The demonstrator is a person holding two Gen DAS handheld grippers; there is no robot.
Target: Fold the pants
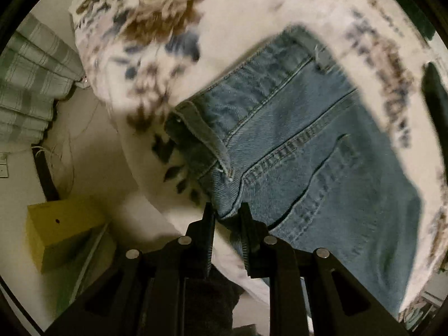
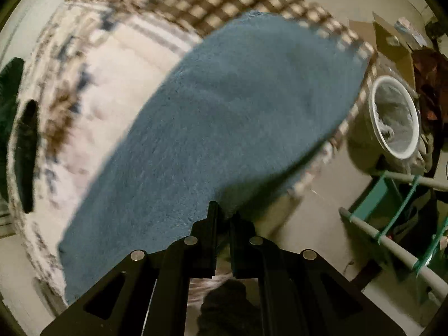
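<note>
Jeans (image 1: 302, 151) lie spread on a bed covered with a white flowered sheet (image 1: 145, 28). In the left wrist view the waistband end shows, with stitched seams, a belt loop and a pocket slit, stretching from the near centre toward the far right. The left tongs (image 1: 227, 212) sit at the near edge of the denim, their two black fingers (image 1: 208, 224) narrowly parted and pinching a fold of the cloth between them. To the near left of the bed stands a yellow box (image 1: 58, 224), and a green striped curtain (image 1: 30, 84) hangs at the far left.

In the right wrist view the jeans (image 2: 224, 117) appear as a plain blue, blurred length running from the near left to the far right, over the flowered sheet and a brown checked blanket (image 2: 238, 2). The right tongs (image 2: 225, 210) are drawn close together on the near edge of the cloth, gripping it. On the floor to the right are a white-rimmed bin (image 2: 394, 112), a cardboard box (image 2: 389, 42) and a grey and green rack (image 2: 397, 224).
</note>
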